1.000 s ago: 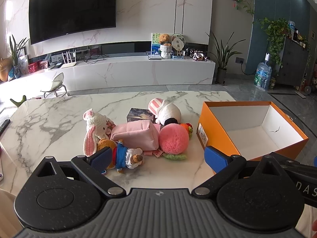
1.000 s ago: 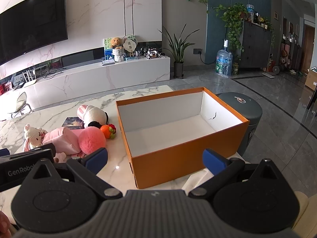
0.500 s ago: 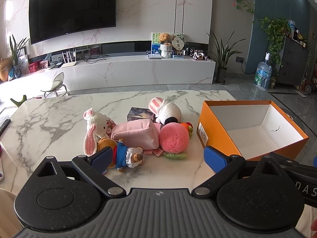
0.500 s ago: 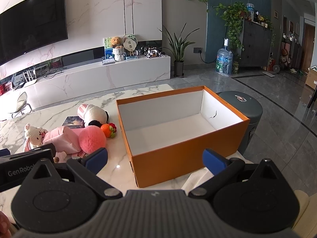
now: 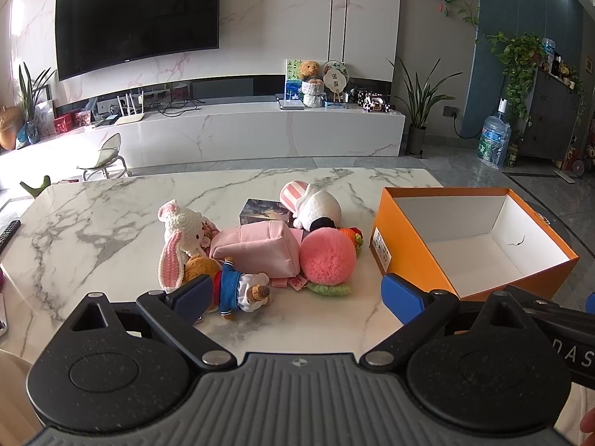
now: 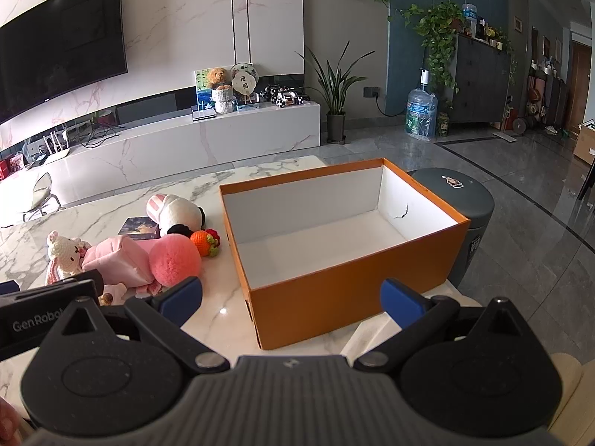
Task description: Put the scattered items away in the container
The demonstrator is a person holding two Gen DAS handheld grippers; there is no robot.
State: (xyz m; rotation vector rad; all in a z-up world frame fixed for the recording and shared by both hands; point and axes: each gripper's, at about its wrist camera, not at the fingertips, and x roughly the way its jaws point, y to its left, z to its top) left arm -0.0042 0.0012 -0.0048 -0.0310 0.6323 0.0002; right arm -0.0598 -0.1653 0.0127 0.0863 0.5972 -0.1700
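Note:
A heap of toys lies mid-table: a white crochet rabbit [image 5: 178,234], a sailor bear [image 5: 230,286], a pink pouch [image 5: 260,247], a pink pompom [image 5: 327,256], a white plush with a striped hat [image 5: 312,206], a small picture box [image 5: 264,210] and an orange knitted fruit [image 6: 202,242]. An orange box [image 6: 346,286] with a white, bare inside stands to their right. My left gripper [image 5: 297,297] is open just short of the bear and pompom. My right gripper [image 6: 292,299] is open in front of the orange box's near wall.
A marble table [image 5: 111,215] holds everything; a remote [image 5: 7,232] lies at its left edge. A grey round bin [image 6: 472,204] stands behind the box off the table's right side. Beyond are a TV wall, a low cabinet and potted plants.
Almost nothing: the left view has crept very slightly toward the toys. Both grippers stay open and no object has moved.

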